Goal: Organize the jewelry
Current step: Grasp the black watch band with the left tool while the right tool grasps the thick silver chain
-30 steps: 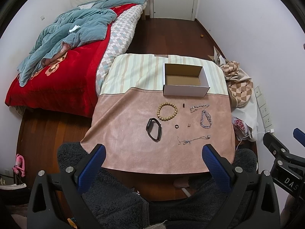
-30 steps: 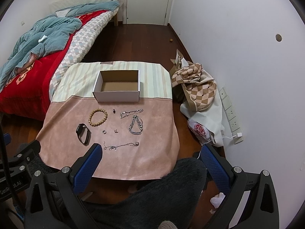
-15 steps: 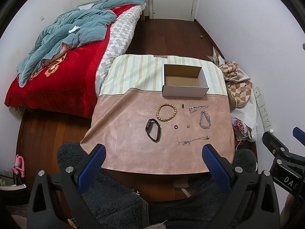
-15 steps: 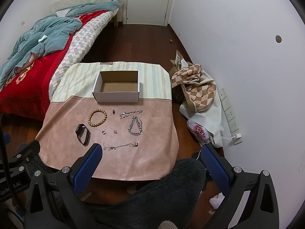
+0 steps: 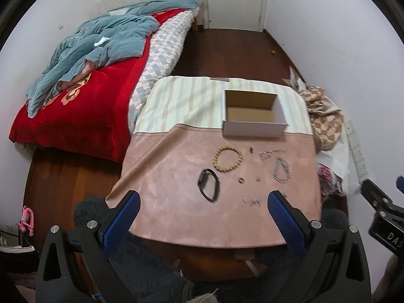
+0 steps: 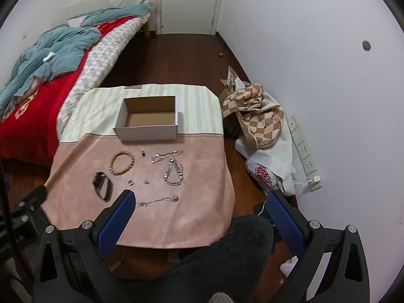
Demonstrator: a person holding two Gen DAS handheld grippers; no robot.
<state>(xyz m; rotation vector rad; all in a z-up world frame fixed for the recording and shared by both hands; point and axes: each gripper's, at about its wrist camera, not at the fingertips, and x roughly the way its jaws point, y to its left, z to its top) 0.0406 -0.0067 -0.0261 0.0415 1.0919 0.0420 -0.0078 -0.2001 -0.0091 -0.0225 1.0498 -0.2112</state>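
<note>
An open white cardboard box [image 5: 253, 129] [image 6: 147, 132] stands empty at the back of the table. In front of it on the pink cloth lie a wooden bead bracelet [image 5: 228, 158] [image 6: 122, 162], a black band [image 5: 208, 183] [image 6: 102, 185], a thick silver chain [image 5: 281, 169] [image 6: 173, 172], two thin silver chains [image 6: 167, 154] [image 6: 157, 201] and small rings [image 5: 241, 180] [image 6: 130, 182]. My left gripper [image 5: 203, 210] is open and empty above the table's near edge. My right gripper [image 6: 200, 210] is open and empty, above the near right part of the table.
A bed with a red blanket [image 5: 75, 111] and blue quilt stands left of the table. A checkered cloth heap [image 6: 255, 111] and a power strip [image 6: 304, 151] lie on the floor at the right wall. A dark fluffy seat [image 6: 227, 260] is under me.
Both grippers have moved forward and down toward the table, so the jewelry appears nearer. Nothing on the table has moved. Both grippers stay open.
</note>
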